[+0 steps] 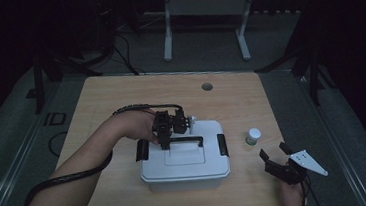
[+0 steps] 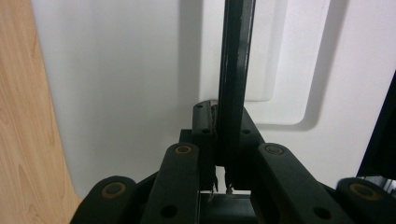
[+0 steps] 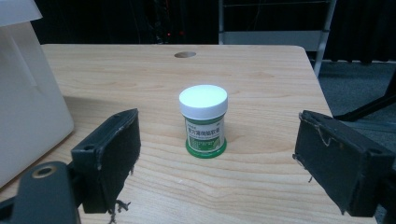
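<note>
Left gripper clamps handle; jar beside.

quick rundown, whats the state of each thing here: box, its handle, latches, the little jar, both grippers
white plastic box: lid on, sitting on the wooden table
black box handle: clamped between the left gripper's fingers
black side latches: seem down against the box ends
small white-capped green jar: upright, cap on, untouched
left gripper: shut on the handle
right gripper: open, facing the jar
</note>
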A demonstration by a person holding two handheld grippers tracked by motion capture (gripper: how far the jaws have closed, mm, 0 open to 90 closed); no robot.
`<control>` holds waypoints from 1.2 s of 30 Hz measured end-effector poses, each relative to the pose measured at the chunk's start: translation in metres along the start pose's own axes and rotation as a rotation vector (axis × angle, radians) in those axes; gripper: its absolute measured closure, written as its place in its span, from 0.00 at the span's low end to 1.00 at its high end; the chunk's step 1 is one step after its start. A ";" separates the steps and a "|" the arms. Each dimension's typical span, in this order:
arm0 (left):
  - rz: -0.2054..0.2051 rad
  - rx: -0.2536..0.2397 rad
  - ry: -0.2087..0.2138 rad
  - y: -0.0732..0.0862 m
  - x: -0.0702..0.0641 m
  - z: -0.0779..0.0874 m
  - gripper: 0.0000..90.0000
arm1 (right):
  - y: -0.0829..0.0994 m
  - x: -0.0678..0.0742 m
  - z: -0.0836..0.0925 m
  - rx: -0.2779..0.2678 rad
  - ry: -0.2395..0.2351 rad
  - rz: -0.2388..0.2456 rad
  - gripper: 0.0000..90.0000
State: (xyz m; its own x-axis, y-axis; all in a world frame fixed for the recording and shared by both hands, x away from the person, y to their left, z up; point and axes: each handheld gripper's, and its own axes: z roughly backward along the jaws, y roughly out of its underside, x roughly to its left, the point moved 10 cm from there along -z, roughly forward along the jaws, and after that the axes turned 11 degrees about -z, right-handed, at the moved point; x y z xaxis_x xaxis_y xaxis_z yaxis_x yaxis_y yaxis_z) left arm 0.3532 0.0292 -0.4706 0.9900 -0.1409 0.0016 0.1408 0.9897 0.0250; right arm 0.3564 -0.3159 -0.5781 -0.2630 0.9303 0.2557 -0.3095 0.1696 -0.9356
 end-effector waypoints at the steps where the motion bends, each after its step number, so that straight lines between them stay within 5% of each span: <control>1: -0.001 0.002 -0.006 0.000 0.000 0.000 0.93 | 0.000 0.000 0.000 0.000 0.000 0.000 0.15; 18: -0.001 -0.055 -0.018 0.000 -0.003 0.029 0.93 | 0.000 0.000 0.000 0.001 0.004 0.003 0.15; 36: 0.052 -0.060 -0.079 0.034 -0.011 0.068 0.93 | 0.000 0.000 0.000 0.003 0.007 0.005 0.15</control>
State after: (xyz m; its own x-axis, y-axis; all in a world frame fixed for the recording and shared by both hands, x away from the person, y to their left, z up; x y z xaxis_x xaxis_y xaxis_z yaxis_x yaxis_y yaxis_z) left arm 0.3468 0.0626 -0.4021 0.9929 -0.0889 0.0797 0.0921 0.9951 -0.0372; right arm 0.3569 -0.3160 -0.5785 -0.2578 0.9334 0.2496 -0.3112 0.1643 -0.9360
